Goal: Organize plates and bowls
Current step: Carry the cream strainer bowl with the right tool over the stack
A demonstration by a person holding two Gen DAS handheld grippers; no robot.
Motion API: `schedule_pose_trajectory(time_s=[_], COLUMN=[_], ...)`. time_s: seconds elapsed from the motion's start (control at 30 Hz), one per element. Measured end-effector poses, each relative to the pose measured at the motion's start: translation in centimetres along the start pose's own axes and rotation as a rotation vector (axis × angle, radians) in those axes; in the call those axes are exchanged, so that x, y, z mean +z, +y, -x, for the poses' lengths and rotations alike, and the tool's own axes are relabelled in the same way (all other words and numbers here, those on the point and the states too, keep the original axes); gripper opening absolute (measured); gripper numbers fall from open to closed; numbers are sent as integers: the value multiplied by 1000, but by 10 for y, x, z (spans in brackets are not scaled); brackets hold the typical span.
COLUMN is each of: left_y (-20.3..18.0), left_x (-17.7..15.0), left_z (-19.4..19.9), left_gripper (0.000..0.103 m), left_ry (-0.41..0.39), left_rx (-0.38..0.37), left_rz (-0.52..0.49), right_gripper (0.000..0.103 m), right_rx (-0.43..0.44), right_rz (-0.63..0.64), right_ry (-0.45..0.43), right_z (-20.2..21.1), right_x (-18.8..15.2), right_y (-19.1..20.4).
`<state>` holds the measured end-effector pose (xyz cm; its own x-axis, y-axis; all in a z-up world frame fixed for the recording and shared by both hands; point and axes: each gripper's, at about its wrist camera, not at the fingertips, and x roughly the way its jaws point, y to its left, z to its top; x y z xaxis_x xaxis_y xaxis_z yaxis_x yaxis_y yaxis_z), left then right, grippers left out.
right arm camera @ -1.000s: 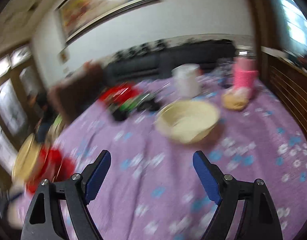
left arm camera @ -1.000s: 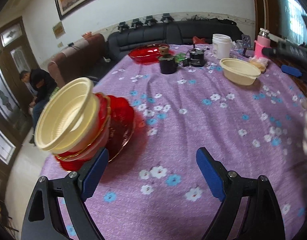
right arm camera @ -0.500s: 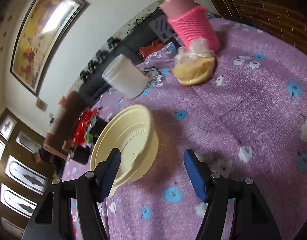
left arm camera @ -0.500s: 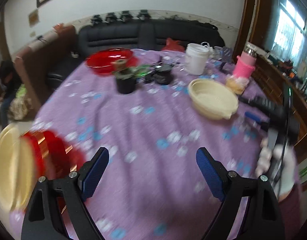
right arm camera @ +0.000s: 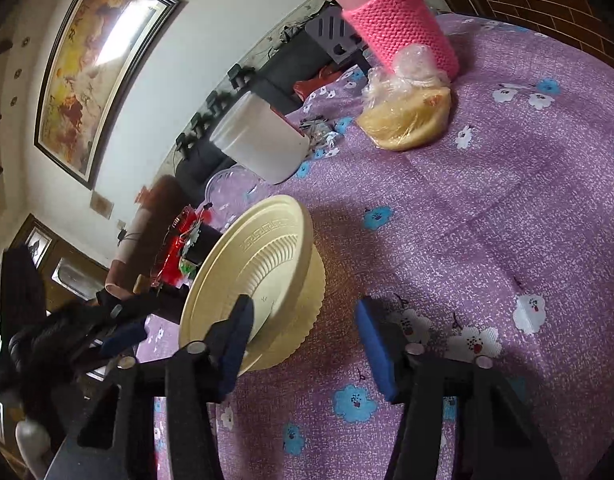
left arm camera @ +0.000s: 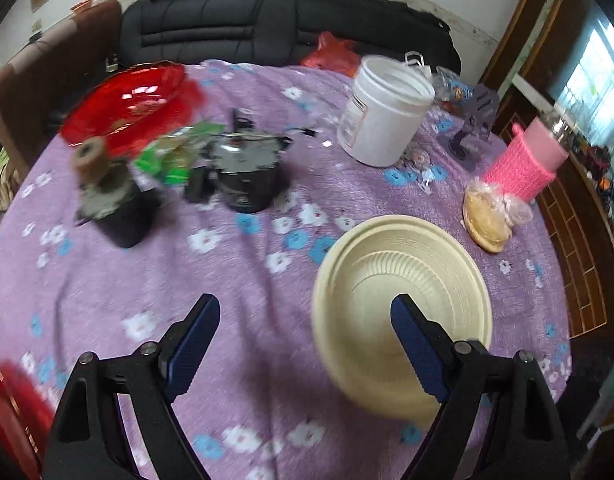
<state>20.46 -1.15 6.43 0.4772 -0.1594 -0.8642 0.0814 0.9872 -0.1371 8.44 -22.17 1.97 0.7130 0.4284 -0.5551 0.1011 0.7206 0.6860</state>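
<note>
A cream plastic bowl [left arm camera: 399,280] [right arm camera: 263,256] sits on the purple flowered tablecloth [left arm camera: 235,280]. My right gripper [right arm camera: 307,340] straddles its near rim: the left finger [right arm camera: 237,336] is inside the bowl, the right one stands clear outside. Its jaws are closing and do not press the wall. My left gripper [left arm camera: 305,344] hovers open just left of the bowl, holding nothing; it also shows as a black shape [right arm camera: 119,332] at the left in the right wrist view. A red glass plate [left arm camera: 127,104] lies at the far left. A red stack [left arm camera: 7,408] peeks in at the bottom left.
A white tub [left arm camera: 387,120], a pink-sleeved bottle [left arm camera: 523,164] and a bagged yellow item [left arm camera: 487,220] stand beyond the bowl. Two black pots [left arm camera: 247,184] [left arm camera: 115,212] and green packets sit mid-table. A wooden cabinet [left arm camera: 579,240] borders the right edge.
The left gripper swept right, from the red and cream stack to beside the cream bowl. The right gripper dropped, rolled, and narrowed its jaws over the bowl's rim.
</note>
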Motion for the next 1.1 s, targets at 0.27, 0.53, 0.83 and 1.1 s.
schedule_pose_trajectory(time_s=[0.27, 0.53, 0.83, 1.1], left_y=[-8, 2, 44, 129], left_x=[-5, -24, -72, -127], left_z=[-52, -23, 83, 170], left_gripper=[17, 12, 15, 16], left_ry=[141, 88, -83, -206], left_rx=[-40, -34, 71, 77], left_rz=[-7, 7, -6, 130], right_gripper=[37, 27, 23, 23], right_rx=[18, 30, 119, 256], right_rz=[-21, 6, 171, 386], right_ry=[37, 61, 121, 198], right_z=[-12, -18, -16, 8], right_x=[-2, -7, -40, -110], right_y=[-3, 12, 75, 162])
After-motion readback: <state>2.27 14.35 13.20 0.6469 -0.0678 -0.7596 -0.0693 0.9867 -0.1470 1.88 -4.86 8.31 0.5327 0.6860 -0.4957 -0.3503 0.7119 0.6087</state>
